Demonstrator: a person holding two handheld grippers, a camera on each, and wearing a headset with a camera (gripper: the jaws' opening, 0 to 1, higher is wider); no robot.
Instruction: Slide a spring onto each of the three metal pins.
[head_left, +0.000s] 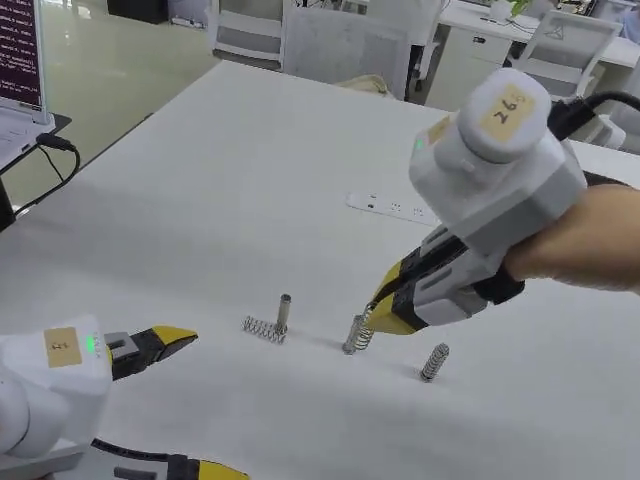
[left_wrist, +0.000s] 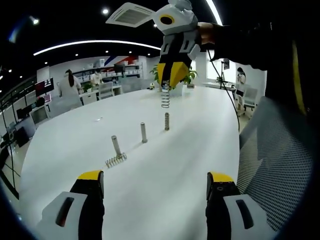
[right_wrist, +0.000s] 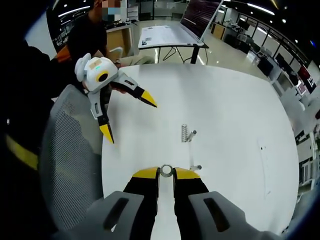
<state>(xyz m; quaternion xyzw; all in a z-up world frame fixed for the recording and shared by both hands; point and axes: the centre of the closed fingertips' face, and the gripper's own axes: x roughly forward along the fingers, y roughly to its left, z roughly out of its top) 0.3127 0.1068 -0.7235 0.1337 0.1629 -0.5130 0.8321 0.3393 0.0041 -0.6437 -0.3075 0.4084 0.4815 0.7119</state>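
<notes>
The yellow-tipped white right gripper (head_left: 380, 306) has its jaws pinched almost together on a small coiled steel spring (head_left: 364, 337). In the right gripper view this held spring (right_wrist: 166, 171) shows end-on as a little ring between the two tips. In the left gripper view it hangs upright below them (left_wrist: 165, 97).

Three short grey metal pins stand in a row on the white tabletop (head_left: 250, 180):

- **Middle pin** (head_left: 352, 336): the lower end of the held spring sits right at this pin. From these angles I cannot tell whether the coil is over the pin's top or only pressed against its side.
- **Left pin** (head_left: 284, 312): it stands bare and upright. A loose spring (head_left: 264, 328) lies on its side on the table just beside the pin's base.
- **Right pin** (head_left: 434, 362): a seated spring is wound around it, covering nearly all of the shaft.

The left gripper (head_left: 205, 405) is at the near left of the table, well apart from the pins. Its jaws are spread wide and grip nothing — in its own view the two yellow tips frame the whole row of pins, with bare table between them.

A flat white power strip (head_left: 395, 208) lies on the table beyond the pins.
</notes>
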